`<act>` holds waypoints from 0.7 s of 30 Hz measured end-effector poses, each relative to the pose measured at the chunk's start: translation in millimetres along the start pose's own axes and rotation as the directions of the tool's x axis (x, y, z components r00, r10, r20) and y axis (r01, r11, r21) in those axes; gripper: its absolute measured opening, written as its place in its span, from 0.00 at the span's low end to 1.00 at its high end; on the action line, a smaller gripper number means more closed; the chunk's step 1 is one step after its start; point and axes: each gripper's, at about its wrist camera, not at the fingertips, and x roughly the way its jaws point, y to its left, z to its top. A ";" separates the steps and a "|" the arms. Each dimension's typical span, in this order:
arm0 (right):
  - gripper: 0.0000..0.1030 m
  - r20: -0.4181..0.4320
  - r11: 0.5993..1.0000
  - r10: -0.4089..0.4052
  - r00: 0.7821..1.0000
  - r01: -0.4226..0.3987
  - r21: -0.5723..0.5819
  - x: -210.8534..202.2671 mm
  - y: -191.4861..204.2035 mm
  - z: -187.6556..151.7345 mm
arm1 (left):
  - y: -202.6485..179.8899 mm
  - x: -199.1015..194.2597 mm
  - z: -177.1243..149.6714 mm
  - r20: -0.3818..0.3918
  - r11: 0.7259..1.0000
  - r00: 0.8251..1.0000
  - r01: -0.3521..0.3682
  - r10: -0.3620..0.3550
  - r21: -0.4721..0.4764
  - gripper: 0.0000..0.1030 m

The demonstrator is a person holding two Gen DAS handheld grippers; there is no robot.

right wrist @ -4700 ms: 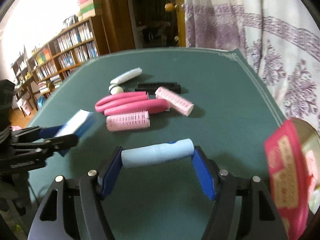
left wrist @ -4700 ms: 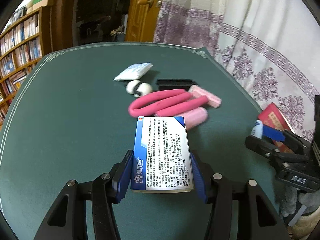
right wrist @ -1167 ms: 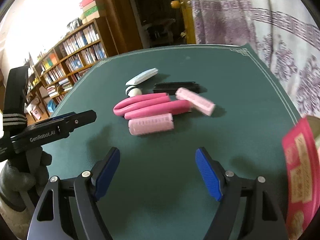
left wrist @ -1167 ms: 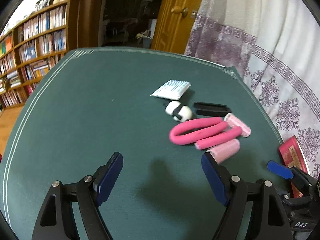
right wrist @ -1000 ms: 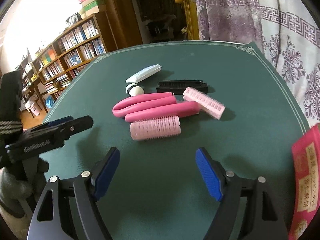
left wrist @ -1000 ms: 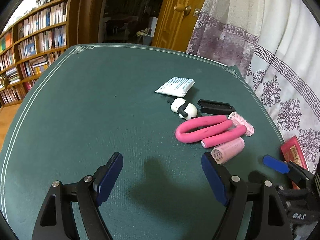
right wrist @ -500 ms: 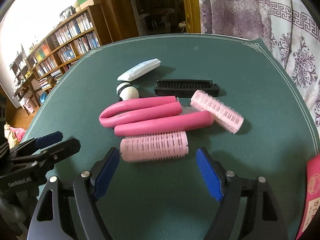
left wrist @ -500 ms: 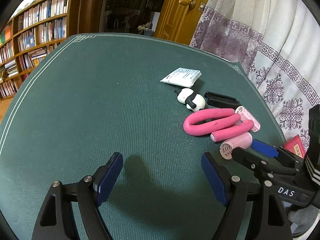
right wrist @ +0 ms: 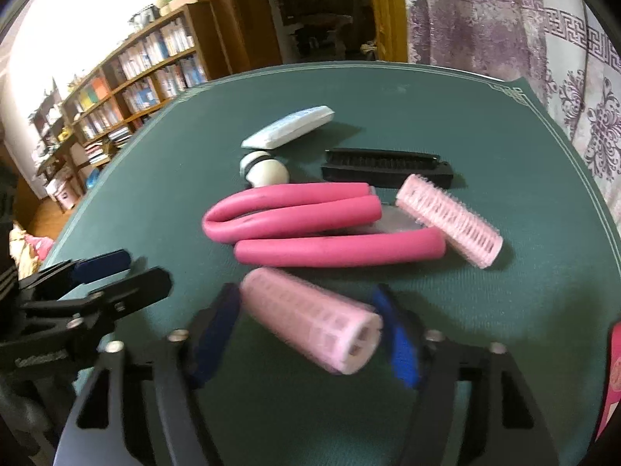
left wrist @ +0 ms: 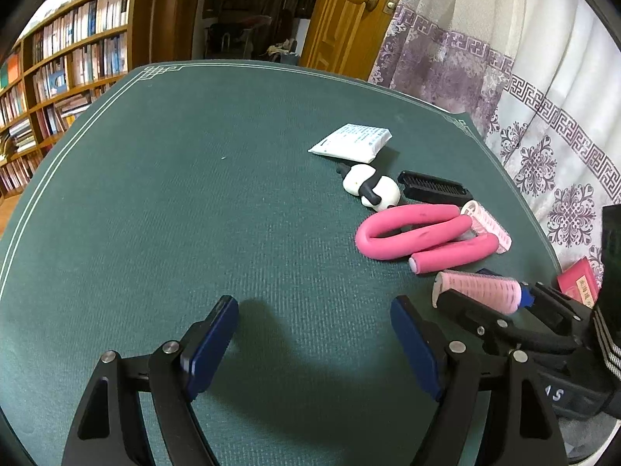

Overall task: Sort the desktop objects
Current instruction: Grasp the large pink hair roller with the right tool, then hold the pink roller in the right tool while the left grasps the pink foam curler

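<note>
Pink plastic roller: the pale pink cylindrical mesh hair roller [right wrist: 310, 328] lies slantwise between the pads of the right tongs [right wrist: 306, 336], just above the green felt tabletop [left wrist: 194, 202].
Right tongs: the jaws have just been closing with the roller between them; the picture is blurred, so contact at both pads cannot be confirmed, and I count it as not yet gripped.
Left tongs: the left tongs [left wrist: 314, 343] stand wide with nothing between them, over bare tabletop, the roller off to their right.
Handling: likely very light, hollow and springy; the open lattice would flex or crush under a hard squeeze, and the round body may roll. Take it across the middle of the barrel, gently.
Beyond the right tongs: a bent hot-pink foam curler rod [right wrist: 310, 229], a second pale pink roller [right wrist: 450, 221], a black comb-like clip [right wrist: 388, 167], a white-and-black ball-shaped piece [right wrist: 266, 171], a white printed sachet [right wrist: 289, 126].
Writing: sachet print too small to read; "AS" shows on the right tongs' body in the left view.
</note>
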 end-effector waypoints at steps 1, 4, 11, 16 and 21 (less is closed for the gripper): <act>0.64 0.001 1.000 -0.011 1.000 0.011 -0.010 -2.2 1.4 -1.5 | -1.9 0.0 0.0 0.000 1.000 1.000 0.000 0.000 0.005 0.80; 0.52 -0.005 1.000 -0.001 1.000 0.001 -0.016 -7.4 -0.3 -8.1 | -8.7 -0.6 0.0 -0.001 1.000 1.000 0.002 -0.002 0.022 0.80; 0.31 0.002 0.999 0.006 1.000 -0.006 0.036 -35.0 -21.4 -32.6 | -35.0 4.1 -0.9 -0.021 0.997 0.999 0.029 -0.027 0.068 0.80; 0.31 0.040 0.997 0.010 0.999 -0.013 0.075 -57.9 -36.9 -43.5 | -57.6 6.6 -2.3 -0.033 0.994 0.999 0.043 -0.040 0.103 0.80; 0.31 0.081 0.995 -0.027 0.996 0.019 0.099 -77.8 -48.8 -54.3 | -83.0 12.2 -1.8 -0.044 0.986 0.998 0.060 -0.054 0.153 0.80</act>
